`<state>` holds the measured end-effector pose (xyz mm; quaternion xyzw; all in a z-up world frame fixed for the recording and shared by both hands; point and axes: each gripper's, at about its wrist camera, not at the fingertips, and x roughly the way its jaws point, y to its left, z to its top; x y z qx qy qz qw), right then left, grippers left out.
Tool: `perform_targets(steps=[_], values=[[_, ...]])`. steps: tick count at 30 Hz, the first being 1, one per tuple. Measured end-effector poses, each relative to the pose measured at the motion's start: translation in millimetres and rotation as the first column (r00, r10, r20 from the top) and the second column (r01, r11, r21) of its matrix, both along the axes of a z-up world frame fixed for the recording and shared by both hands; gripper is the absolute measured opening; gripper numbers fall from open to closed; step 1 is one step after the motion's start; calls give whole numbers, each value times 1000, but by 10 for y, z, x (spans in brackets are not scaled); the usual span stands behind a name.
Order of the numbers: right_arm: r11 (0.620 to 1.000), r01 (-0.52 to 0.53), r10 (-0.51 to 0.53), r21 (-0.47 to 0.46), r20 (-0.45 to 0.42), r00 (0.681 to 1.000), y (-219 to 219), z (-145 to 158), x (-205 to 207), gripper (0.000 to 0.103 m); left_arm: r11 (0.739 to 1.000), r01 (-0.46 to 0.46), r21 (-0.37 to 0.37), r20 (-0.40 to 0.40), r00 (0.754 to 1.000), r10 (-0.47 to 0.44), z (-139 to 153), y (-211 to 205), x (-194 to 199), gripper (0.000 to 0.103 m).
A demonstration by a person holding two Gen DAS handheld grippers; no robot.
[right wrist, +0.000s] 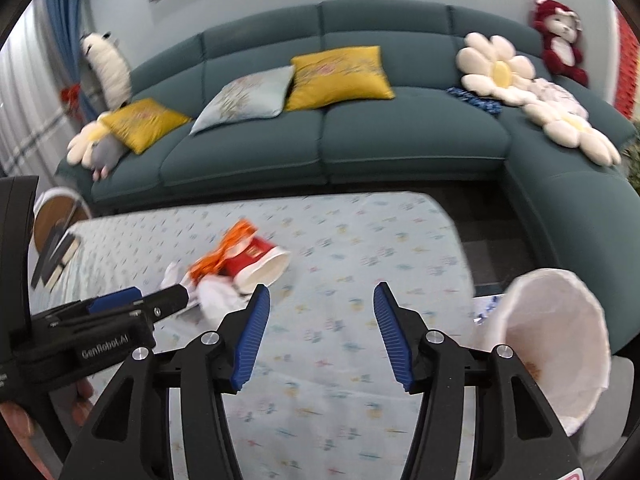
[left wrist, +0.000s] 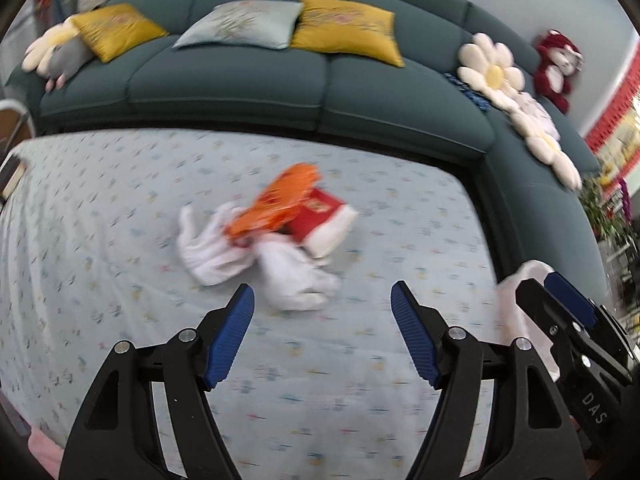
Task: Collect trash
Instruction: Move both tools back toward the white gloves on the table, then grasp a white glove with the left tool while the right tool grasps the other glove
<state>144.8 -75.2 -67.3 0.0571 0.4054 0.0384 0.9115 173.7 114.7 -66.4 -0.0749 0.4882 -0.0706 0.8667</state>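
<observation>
A pile of trash lies on the patterned tablecloth [left wrist: 100, 240]: an orange snack wrapper [left wrist: 280, 200], a red and white paper cup [left wrist: 324, 220] on its side, and crumpled white tissues [left wrist: 292, 276]. My left gripper [left wrist: 322, 332] is open and empty, just short of the tissues. The same pile shows in the right wrist view, wrapper [right wrist: 224, 252], cup [right wrist: 260, 260]. My right gripper [right wrist: 320, 332] is open and empty over the table, to the right of the pile. A white-lined trash bin [right wrist: 560, 344] stands at the table's right end.
A dark green corner sofa [right wrist: 400, 136] with yellow and pale cushions, flower pillows and plush toys runs behind and right of the table. Books [right wrist: 56, 256] lie at the table's left end beside a round stool [right wrist: 56, 216]. Plants [left wrist: 608, 208] stand at the far right.
</observation>
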Motion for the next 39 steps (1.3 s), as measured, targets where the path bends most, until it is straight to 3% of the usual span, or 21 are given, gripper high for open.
perform_targets(steps=[8,13,21,27,32,34,37,39], values=[[997,-73,73,12,-82,994,613,-358,349,53,997,-55,54,-50,997,58,-353,640,233,72],[994,-113,113,8,-141,984,984,-660,571,53,995,-91,51,-95,991,96,-642,950,465,73],[990,-139,134,-8,-210,968,1326,-1076,850,53,996,-63,66,-129,989,71,-998,1018,753,73],[991,-131,124,-15,-244,962,1394,-1303,1013,53,998,-56,27,-161,985,60,-1207,1008,891,71],[994,-112,105,-12,-279,955,1357,-1465,1052,49,998,-50,29,-158,986,54,-1298,976,908,50],[994,-112,104,-12,-295,950,1343,-1524,1036,33,999,-44,19,-159,986,46,-1294,970,890,32],[993,-118,113,2,-298,948,1309,-1514,983,17,999,-52,-3,-163,985,51,-1269,994,837,17],[992,-124,120,4,-295,948,1294,-1470,940,13,998,-62,-3,-158,986,61,-1227,1010,777,11]])
